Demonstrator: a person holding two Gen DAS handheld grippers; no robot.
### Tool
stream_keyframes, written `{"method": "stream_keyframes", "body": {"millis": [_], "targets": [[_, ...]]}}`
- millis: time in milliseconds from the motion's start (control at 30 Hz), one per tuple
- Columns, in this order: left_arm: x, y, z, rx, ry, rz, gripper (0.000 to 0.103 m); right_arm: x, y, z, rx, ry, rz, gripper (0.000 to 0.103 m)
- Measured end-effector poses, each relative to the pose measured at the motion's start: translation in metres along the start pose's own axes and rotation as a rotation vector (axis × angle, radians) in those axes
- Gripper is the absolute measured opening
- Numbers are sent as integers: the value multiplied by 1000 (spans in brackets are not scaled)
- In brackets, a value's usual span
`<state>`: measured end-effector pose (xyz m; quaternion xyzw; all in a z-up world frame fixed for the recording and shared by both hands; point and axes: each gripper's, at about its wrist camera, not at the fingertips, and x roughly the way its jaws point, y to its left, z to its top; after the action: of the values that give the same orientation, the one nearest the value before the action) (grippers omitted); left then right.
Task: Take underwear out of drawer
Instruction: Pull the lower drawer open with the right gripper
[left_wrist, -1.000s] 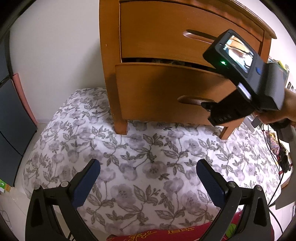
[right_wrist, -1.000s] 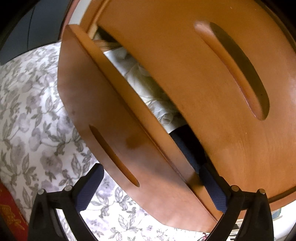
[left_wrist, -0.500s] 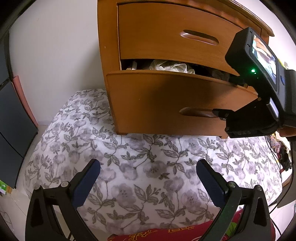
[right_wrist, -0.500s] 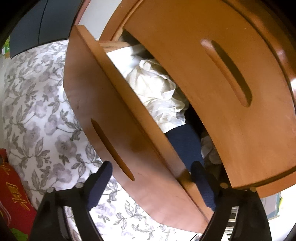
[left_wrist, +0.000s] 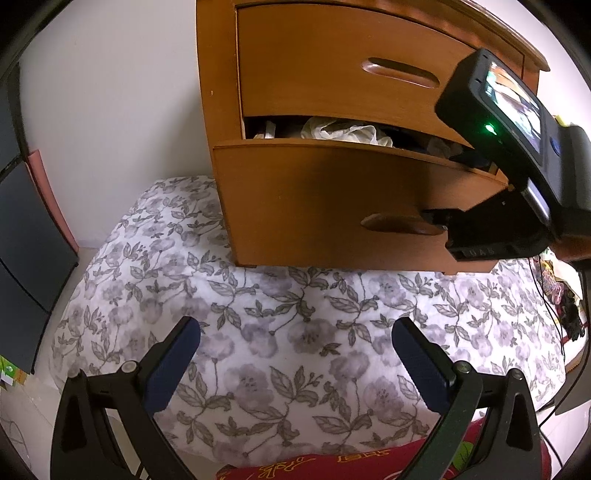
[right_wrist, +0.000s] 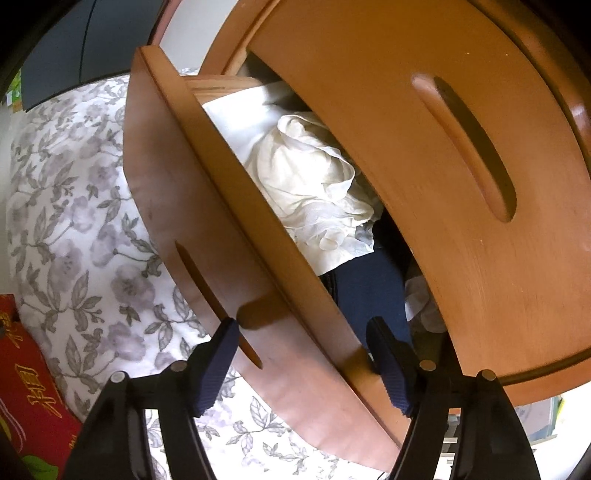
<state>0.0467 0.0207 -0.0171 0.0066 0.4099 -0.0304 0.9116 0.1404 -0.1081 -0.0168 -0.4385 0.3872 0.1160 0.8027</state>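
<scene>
Left hand-held gripper (left_wrist: 295, 354) hangs wide open; right hand-held gripper (right_wrist: 301, 349) has just been narrowing.

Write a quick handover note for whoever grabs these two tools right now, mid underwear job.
Left tool: open, empty, above the floral bedspread.
Right tool: open, straddling the front of the lower drawer, one finger by the handle slot and one inside. Its jaws have just been closing, with no garment between them.
Things: the cream garment and the navy garment lie in the drawer.
Done: drawer pulled partly open.
Left: free the right tool, grip the underwear, lift it out.
</scene>
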Motion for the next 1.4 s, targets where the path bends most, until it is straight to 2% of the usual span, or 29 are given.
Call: {"method": "stream_keyframes", "body": {"millis": [233, 800, 933, 1400], "targets": [[-2, 3, -2, -18, -4, 6, 103, -18, 16, -16, -12, -28, -6, 74], [-3, 3, -1, -25, -2, 23, 103, -68, 40, -47, 3, -73, 48, 74], [-3, 4, -1, -30, 1, 22, 103, -82, 49, -54, -17, -109, 50, 74], [-5, 5, -4, -58, 11, 58, 103, -77, 52, -52, 51, -93, -8, 77]]}}
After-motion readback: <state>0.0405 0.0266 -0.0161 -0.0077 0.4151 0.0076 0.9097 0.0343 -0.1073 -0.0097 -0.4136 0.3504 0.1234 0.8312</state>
